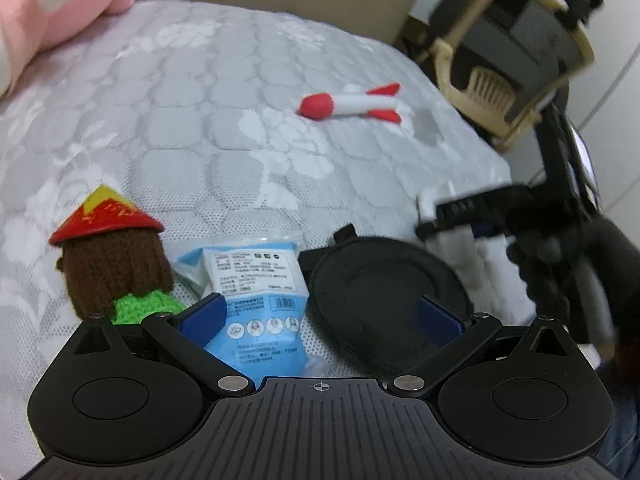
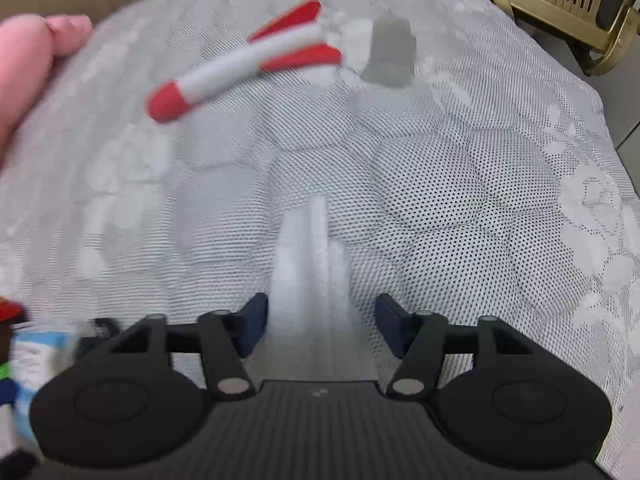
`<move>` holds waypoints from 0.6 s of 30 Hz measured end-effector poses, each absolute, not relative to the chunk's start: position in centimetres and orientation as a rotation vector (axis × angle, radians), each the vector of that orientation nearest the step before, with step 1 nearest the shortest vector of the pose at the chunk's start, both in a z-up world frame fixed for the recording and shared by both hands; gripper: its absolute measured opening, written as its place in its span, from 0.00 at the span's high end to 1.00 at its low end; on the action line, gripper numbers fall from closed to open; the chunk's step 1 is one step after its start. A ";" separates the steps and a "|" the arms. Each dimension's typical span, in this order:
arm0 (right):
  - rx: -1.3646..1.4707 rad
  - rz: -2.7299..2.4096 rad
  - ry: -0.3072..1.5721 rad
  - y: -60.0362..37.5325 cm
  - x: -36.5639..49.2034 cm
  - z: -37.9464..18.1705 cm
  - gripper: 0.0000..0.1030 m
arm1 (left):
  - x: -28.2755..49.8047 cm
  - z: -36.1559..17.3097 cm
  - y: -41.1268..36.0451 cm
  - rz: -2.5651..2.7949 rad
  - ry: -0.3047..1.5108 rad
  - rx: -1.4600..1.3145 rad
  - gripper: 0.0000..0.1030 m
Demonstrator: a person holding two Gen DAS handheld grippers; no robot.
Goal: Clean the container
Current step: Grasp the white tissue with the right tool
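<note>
No rigid container shows in either view. The likeliest candidate, as a guess, is the black pouch [image 1: 380, 300], a round, soft-looking case lying flat on the bed [image 1: 200, 120], just beside the blue packet [image 1: 256, 292] and right in front of the left tongs [image 1: 322, 316].

The left tongs are wide apart and grip nothing. One finger sits over the packet's edge, the other over the pouch's near right side.

The right tongs [image 2: 318, 326] are also spread, with a white wipe [image 2: 308, 264] standing up between them. It lies close against the left finger, but blur hides whether it is actually pinched, so I cannot tell.

The pouch looks light, limp and fabric-like, not slippery and not fragile. It would probably fold or slide on the quilted cover when rubbed instead of staying put. The raised rim, or the small tab [image 1: 344, 234] at its far left edge, looks like the best hold, since a pinch there should keep the middle free for wiping. The wipe is soft too, so it needs a firm pinch low down.

A knitted doll [image 1: 108, 256] and a toy rocket [image 1: 352, 104] lie clear of it.
</note>
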State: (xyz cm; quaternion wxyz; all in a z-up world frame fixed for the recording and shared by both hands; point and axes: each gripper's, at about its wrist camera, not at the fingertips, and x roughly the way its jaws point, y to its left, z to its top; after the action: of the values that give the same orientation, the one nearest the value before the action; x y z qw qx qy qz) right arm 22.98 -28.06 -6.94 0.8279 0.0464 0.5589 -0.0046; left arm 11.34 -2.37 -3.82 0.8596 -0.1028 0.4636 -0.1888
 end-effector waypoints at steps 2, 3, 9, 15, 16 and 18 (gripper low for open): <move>0.074 0.010 1.151 -27.8 23.1 -7.1 0.35 | 11.4 -4.1 -2.3 -0.400 0.982 -0.184 0.00; 0.053 0.018 1.139 -27.3 22.2 -7.4 0.36 | 11.4 -4.4 -1.8 -0.403 0.992 -0.182 0.00; 0.006 0.089 1.179 -26.5 22.8 -8.8 0.00 | 10.8 -4.6 -1.9 -0.382 1.003 -0.170 0.00; -0.020 0.100 1.141 -25.9 22.7 -9.0 0.00 | 10.3 -4.0 -1.2 -0.369 1.004 -0.208 0.00; -0.013 0.108 1.136 -26.1 22.5 -9.0 0.00 | 10.3 -3.9 -1.1 -0.373 0.998 -0.215 0.00; 0.012 0.112 1.138 -26.5 22.5 -8.9 0.00 | 10.3 -3.7 -1.0 -0.379 0.994 -0.224 0.00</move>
State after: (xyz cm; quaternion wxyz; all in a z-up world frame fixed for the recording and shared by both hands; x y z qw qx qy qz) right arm 22.45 -26.48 -8.89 0.8411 0.0057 0.5383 0.0528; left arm 10.31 -1.00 -3.74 0.8559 -0.1067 0.4729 -0.1803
